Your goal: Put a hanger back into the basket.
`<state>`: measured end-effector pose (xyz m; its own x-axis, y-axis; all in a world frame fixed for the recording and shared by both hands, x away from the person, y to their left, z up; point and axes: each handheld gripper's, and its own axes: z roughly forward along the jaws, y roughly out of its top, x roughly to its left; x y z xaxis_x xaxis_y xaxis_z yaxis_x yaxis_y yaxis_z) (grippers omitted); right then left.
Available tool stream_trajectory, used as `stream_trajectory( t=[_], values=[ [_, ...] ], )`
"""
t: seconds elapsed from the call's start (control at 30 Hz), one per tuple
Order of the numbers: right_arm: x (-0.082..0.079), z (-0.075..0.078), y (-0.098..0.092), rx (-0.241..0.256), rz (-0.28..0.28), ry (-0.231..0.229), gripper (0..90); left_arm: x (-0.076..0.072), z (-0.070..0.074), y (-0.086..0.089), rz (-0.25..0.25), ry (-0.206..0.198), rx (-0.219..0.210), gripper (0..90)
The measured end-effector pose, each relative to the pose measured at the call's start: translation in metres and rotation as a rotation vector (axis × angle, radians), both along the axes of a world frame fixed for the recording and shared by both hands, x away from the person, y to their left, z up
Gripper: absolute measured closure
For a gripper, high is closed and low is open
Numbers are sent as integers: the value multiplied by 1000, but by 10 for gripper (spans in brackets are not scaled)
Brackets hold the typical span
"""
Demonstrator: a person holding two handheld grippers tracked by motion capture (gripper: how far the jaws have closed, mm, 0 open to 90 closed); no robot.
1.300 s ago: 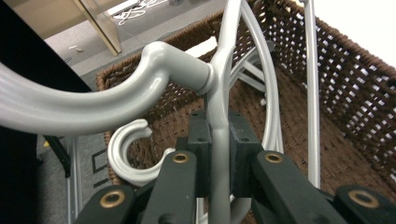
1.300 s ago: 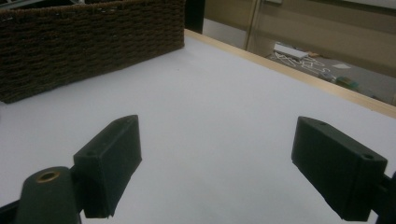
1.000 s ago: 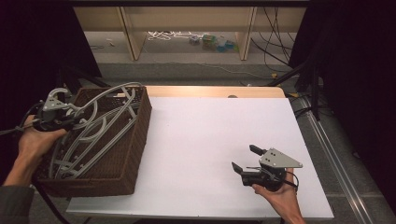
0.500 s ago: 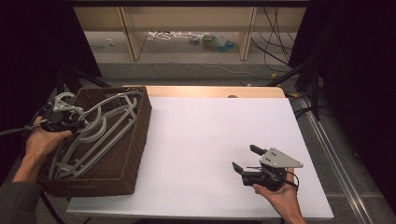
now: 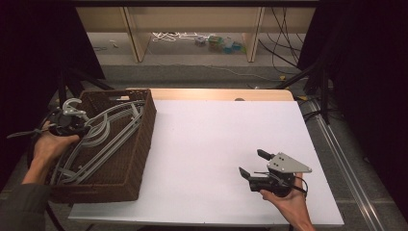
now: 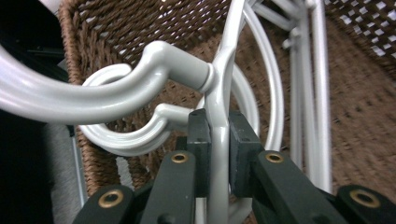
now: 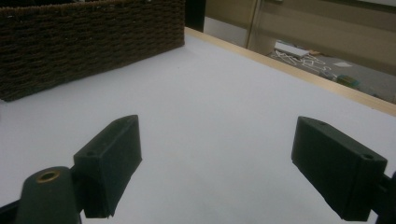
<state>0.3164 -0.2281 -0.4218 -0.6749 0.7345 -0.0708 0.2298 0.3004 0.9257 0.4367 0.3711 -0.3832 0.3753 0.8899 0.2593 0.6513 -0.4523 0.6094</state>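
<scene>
While the left gripper point(image 6: 217, 161) pinched a grey hanger point(image 6: 219, 84) in the basket point(image 5: 139, 144), the right gripper point(image 5: 255, 163) rested spread wide.

Pale grey hangers point(image 5: 103, 134) lie inside the dark brown woven basket point(image 5: 139, 144), which sits on a white table point(image 5: 211, 144) edged in light wood beyond the basket.

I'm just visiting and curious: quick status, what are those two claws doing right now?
Left gripper shut on a white hanger over the basket. Right gripper open, resting on the white table. More hangers lie beneath it.
</scene>
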Motion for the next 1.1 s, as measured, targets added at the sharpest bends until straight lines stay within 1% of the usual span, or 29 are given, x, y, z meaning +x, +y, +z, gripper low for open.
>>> stream_trajectory(
  t=[0.07,0.13,0.2,0.23,0.27,0.33,0.37,0.47,0.53,0.6,0.63,0.67,0.7,0.73,0.77,0.8,0.83,0.87,0.9,0.93,0.97,1.0,1.03,1.07,1.1],
  values=[
    [0,0,0,-1,0,0,168,1,-1,1,0,2,4,815],
    [0,0,0,-1,0,2,168,2,-4,2,13,6,11,813],
    [1,-1,0,3,-6,-4,168,3,-6,4,25,7,10,811],
    [1,-1,0,3,-6,-3,168,3,-6,4,25,7,10,809],
    [1,0,-1,-2,-3,3,168,4,-8,5,37,6,9,807],
    [1,-1,0,3,-7,-4,168,5,-11,7,35,12,10,804],
    [1,-1,0,1,-3,-1,168,5,-11,7,46,13,8,803],
    [1,-1,0,1,-2,8,168,5,-13,9,56,13,3,799],
    [1,-1,0,-3,0,4,168,5,-14,9,62,21,4,790],
    [1,-1,0,-1,0,4,168,6,-16,12,43,24,14,773],
    [1,-1,0,1,-1,5,168,4,-17,12,77,20,-8,774],
    [1,-1,0,3,-2,5,168,5,-17,14,69,22,-13,769],
    [1,-1,0,2,-3,2,168,3,-17,14,96,18,-16,744],
    [1,-1,0,2,-4,0,168,3,-16,15,96,19,-18,702],
    [1,-1,-1,4,-5,-1,168,2,-15,16,91,14,-14,680],
    [2,-1,-2,0,2,5,168,0,-15,16,99,8,-14,669],
    [2,-1,-2,2,-2,6,168,-1,-14,16,95,3,-21,652],
    [1,-1,-2,3,-2,10,168,-2,-12,17,101,-4,-18,633],
    [2,-1,-2,0,-2,10,168,-4,-10,17,118,-19,-39,619],
    [2,-1,-1,0,-1,9,168,-4,-9,18,114,-34,-47,599],
    [2,-1,-1,2,-1,9,168,-7,-6,16,135,-44,-64,588],
    [2,-1,-1,2,-1,8,168,-9,-4,16,129,-58,-73,575],
    [2,-1,-1,2,0,9,168,-11,-2,14,136,-75,-92,569],
    [2,-1,-1,1,-1,11,168,-11,-2,14,136,-75,-92,556],
    [2,-2,-1,2,1,11,168,-15,3,10,123,-101,-111,537]
  ],
)
